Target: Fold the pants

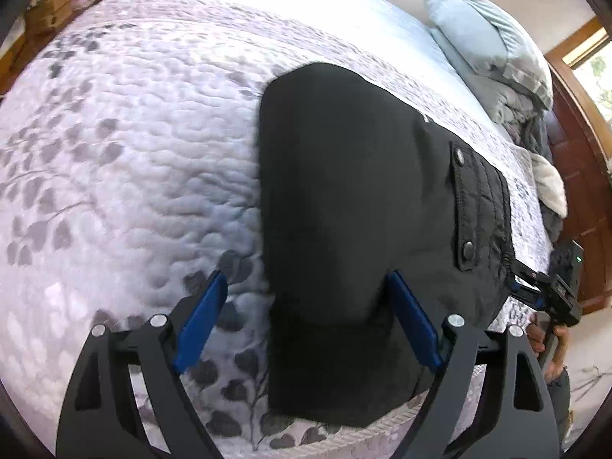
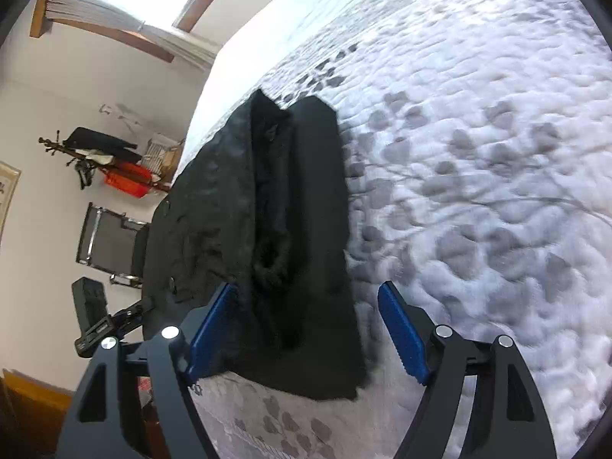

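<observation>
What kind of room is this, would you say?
Most likely a bedroom: the black pants lie on a bed with a leaf-print quilt, a pale blue pillow sits at its far end, and a coat rack stands by the wall.

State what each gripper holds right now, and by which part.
Nothing is held. The left gripper and right gripper both stand open above the folded black pants, pads clear of the cloth.

Black pants [image 1: 344, 210] folded, flat on quilted bedspread [image 1: 134, 153].
</observation>
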{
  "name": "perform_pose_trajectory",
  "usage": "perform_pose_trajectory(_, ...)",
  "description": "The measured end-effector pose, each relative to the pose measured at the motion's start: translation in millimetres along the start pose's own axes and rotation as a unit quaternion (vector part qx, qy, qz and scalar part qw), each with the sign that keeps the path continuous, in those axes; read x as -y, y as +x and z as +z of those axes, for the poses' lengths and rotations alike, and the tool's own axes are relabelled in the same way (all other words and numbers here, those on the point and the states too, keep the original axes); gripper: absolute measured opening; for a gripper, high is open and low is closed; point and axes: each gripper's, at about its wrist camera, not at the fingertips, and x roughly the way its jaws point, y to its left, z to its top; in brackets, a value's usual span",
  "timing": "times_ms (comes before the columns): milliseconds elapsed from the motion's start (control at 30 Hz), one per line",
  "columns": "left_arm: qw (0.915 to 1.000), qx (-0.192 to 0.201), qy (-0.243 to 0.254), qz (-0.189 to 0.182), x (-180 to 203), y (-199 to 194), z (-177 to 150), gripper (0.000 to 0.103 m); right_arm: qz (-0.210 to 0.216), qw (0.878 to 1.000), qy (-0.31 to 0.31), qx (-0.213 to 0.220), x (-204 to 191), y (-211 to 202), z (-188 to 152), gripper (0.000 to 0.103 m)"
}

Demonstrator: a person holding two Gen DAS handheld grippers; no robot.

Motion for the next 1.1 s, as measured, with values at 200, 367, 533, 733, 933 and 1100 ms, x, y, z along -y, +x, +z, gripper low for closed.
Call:
perform_pose_trajectory(200,0.995,0.034,0.034,0.087,8,-26,-19,0.09,-0.074,0.997,-0.013,0.017,-7,-27,-15,0.079)
perform_pose_trajectory(367,0.9891,0.054,0.023,0.135,9,-45,-43,0.092,-0.18,0.982,-0.035,0.033,-20,-46,-38,0.086)
perform_pose_trajectory(533,0.9816,0.059,0.024,0.18,20,-53,-68,0.093,-0.253,0.966,-0.043,0.044,-36,-54,-67,0.095)
perform_pose_trajectory(733,0.9794,0.05,0.054,0.188,44,-54,-98,0.094,-0.294,0.952,-0.067,0.049,-63,-51,-102,0.096)
perform_pose_trajectory(933,0.9772,0.05,0.075,0.192,72,-62,-117,0.094,-0.307,0.945,-0.099,0.051,-106,-43,-126,0.096)
perform_pose_trajectory(1100,0.9779,0.06,0.081,0.183,89,-81,-127,0.094,-0.309,0.944,-0.106,0.056,-137,-48,-142,0.096)
